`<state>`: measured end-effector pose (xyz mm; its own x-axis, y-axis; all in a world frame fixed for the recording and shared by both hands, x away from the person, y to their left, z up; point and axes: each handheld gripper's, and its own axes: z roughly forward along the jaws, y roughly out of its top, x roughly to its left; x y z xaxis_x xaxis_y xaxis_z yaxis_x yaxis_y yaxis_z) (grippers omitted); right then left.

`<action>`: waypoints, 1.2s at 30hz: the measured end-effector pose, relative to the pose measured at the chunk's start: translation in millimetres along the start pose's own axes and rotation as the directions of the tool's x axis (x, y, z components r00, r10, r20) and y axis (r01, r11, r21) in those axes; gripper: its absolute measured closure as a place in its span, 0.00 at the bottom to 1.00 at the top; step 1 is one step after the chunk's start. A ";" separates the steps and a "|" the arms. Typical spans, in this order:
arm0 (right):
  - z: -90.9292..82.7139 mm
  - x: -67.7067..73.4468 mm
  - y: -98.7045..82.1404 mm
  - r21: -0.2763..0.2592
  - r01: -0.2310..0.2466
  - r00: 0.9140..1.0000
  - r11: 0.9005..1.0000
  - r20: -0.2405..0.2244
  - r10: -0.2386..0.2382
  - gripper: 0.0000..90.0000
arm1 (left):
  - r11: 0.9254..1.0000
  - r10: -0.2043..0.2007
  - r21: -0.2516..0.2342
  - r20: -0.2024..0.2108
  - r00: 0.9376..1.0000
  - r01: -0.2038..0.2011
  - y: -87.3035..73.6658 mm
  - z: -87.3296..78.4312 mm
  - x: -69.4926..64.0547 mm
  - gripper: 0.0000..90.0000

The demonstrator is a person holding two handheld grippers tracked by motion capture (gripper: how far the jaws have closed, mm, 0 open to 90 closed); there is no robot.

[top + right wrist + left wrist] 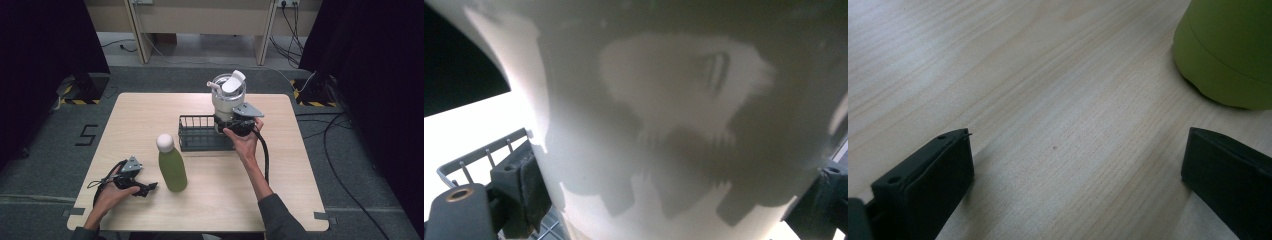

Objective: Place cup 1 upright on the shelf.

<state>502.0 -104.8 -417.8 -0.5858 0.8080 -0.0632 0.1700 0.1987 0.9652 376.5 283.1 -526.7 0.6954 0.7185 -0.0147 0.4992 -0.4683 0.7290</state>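
A white lidded cup (pixel 227 97) with a straw spout stands at the right end of a black wire basket (pixel 197 135). My right gripper (pixel 232 122) reaches it from the near side. Up close, the cup's wall (pixel 674 125) sits between both black jaws, which press on its sides, so my right gripper (pixel 679 200) is shut on it. The basket's rim (pixel 484 155) shows behind the left jaw. A green bottle (pixel 172 167) with a white cap stands upright on the table's near left. My left gripper (pixel 147 189) lies just left of it, open and holding nothing (pixel 1078 150). The bottle's base (pixel 1228 50) is ahead and to the right.
The light wooden table (pixel 150 115) has bare room at its left and far-left parts and along the right edge. Black curtains hang on both sides. Cables run over the grey floor at the right.
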 end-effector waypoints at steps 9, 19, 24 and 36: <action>-1.0 -1.6 -11.0 0.015 -0.020 1.000 1.000 0.003 0.020 0.13 | 1.000 0.002 0.001 0.000 1.000 -0.002 0.0 0.0 0.1 0.00; 2.3 -0.4 -18.6 0.025 -0.009 1.000 1.000 0.007 0.009 0.13 | 1.000 0.002 0.002 0.000 1.000 -0.002 0.0 -0.1 0.1 0.00; 4.1 1.0 -23.0 0.034 -0.002 1.000 0.999 0.013 0.002 0.13 | 1.000 0.002 0.001 0.000 1.000 -0.002 0.0 -0.1 0.1 0.00; 6.1 -2.6 -34.0 0.054 -0.012 1.000 0.998 0.027 0.011 0.13 | 1.000 0.002 0.000 -0.001 1.000 -0.002 -0.1 0.1 0.1 0.00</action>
<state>502.6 -110.3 -452.0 -0.5625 0.8246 -0.0597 0.2193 0.2184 0.9509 376.5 283.2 -526.8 0.6959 0.7181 -0.0128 0.4978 -0.4694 0.7292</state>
